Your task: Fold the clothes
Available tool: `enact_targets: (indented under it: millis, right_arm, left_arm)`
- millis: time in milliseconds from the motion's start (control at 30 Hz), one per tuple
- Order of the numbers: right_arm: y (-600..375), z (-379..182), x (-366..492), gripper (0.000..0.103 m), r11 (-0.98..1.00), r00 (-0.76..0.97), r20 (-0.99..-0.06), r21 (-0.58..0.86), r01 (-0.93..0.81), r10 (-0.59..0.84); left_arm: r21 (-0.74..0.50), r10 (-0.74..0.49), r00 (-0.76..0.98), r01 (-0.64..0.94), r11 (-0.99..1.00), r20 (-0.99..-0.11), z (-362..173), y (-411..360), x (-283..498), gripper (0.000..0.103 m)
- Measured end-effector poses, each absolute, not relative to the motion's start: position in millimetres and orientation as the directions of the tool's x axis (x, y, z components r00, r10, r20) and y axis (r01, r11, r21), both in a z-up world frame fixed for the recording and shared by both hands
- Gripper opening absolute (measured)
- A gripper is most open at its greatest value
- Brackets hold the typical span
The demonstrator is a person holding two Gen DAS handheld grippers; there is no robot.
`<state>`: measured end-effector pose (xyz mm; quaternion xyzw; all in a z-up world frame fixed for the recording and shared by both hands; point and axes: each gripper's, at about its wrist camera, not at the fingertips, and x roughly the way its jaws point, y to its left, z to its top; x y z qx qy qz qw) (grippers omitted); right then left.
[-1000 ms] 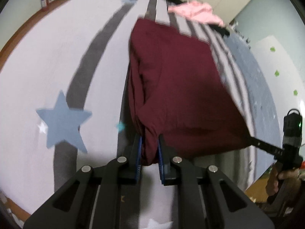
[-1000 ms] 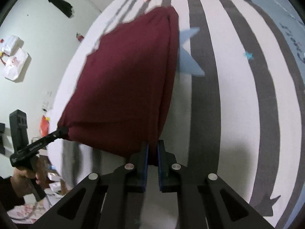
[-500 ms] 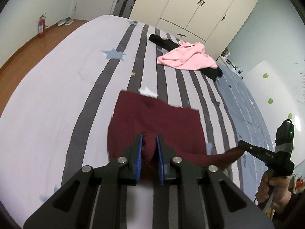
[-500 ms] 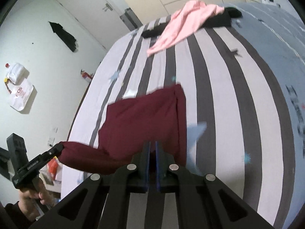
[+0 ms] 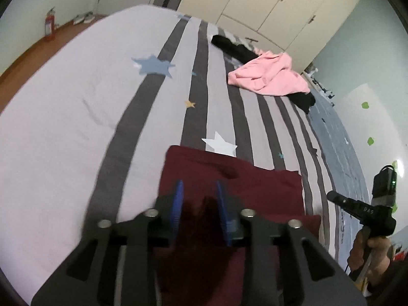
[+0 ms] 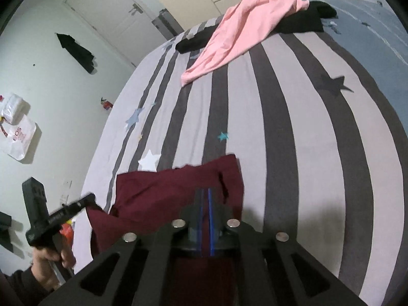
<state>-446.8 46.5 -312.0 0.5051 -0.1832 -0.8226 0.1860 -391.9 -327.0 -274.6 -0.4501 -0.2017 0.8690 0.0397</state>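
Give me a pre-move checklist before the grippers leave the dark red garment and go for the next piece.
1. Dark red folded garment lies flat on the striped bedsheet: ok.
2. Left gripper free of cloth: not ok, jaws are opening but a dark red fold sits between them.
3. Right gripper free of cloth: cannot tell, jaws are only starting to open and the gap is narrow.
4. Fold edges aligned: not ok, a lower layer sticks out at the near edge.
5. Pink garment reachable on the far bed: ok.
6. Black garment partly under the pink one: ok, visible.
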Motion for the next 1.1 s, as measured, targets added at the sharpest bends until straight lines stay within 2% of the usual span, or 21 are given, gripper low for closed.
enact_targets:
  millis: [33, 67, 100, 300, 567, 600, 633, 700, 733, 967, 1100]
  right_arm:
    - [48.0, -314.8, -441.6, 0.024, -0.869, -0.411, -0.772, 0.478, 0.128, -0.485]
    - [48.6, -317.1, -435.6, 0.033, -0.873, -0.404, -0.779, 0.469, 0.134, -0.48]
    - [49.0, -319.3, -429.3, 0.036, -0.876, -0.397, -0.785, 0.461, 0.14, -0.476]
    - [43.7, -337.8, -399.5, 0.038, -0.873, -0.337, -0.805, 0.449, 0.19, -0.488]
    - [30.6, -348.4, -409.9, 0.04, -0.847, -0.328, -0.78, 0.487, 0.215, -0.532]
    - [30.6, -348.8, -412.5, 0.04, -0.843, -0.327, -0.777, 0.493, 0.215, -0.537]
    - [30.6, -349.8, -414.8, 0.036, -0.841, -0.325, -0.776, 0.498, 0.212, -0.541]
    - [34.2, -351.9, -418.2, 0.02, -0.843, -0.329, -0.776, 0.502, 0.193, -0.537]
    - [37.0, -352.1, -419.5, 0.006, -0.85, -0.333, -0.782, 0.496, 0.178, -0.526]
    - [27.2, -308.0, -416.8, 0.004, -0.863, -0.42, -0.754, 0.452, 0.227, -0.505]
    - [21.2, -298.9, -435.1, 0.004, -0.867, -0.442, -0.746, 0.442, 0.231, -0.498]
  left_arm:
    - [-0.384, 0.254, -0.589, 0.103, -0.918, -0.767, -274.4, -327.5, -388.1, 0.051]
    - [-0.382, 0.259, -0.586, 0.094, -0.92, -0.768, -274.3, -327.7, -384.4, 0.056]
    - [-0.38, 0.263, -0.583, 0.085, -0.921, -0.769, -274.3, -328.0, -380.7, 0.057]
    - [-0.36, 0.321, -0.507, -0.023, -0.933, -0.8, -293.7, -311.5, -371.8, 0.057]
    - [-0.41, 0.407, -0.479, -0.106, -0.906, -0.778, -302.8, -299.6, -400.2, 0.057]
    - [-0.42, 0.422, -0.471, -0.116, -0.9, -0.774, -304.5, -299.3, -402.6, 0.053]
    - [-0.418, 0.431, -0.467, -0.138, -0.898, -0.772, -305.2, -297.6, -403.8, 0.038]
    - [-0.396, 0.415, -0.475, -0.145, -0.907, -0.776, -304.4, -296.4, -402.3, 0.023]
    - [-0.394, 0.414, -0.483, -0.147, -0.907, -0.772, -301.3, -296.3, -399.8, 0.021]
    - [-0.368, 0.355, -0.56, -0.094, -0.925, -0.749, -272.9, -299.4, -383.6, 0.018]
    - [-0.331, 0.308, -0.572, -0.067, -0.941, -0.76, -267.3, -301.8, -399.8, 0.017]
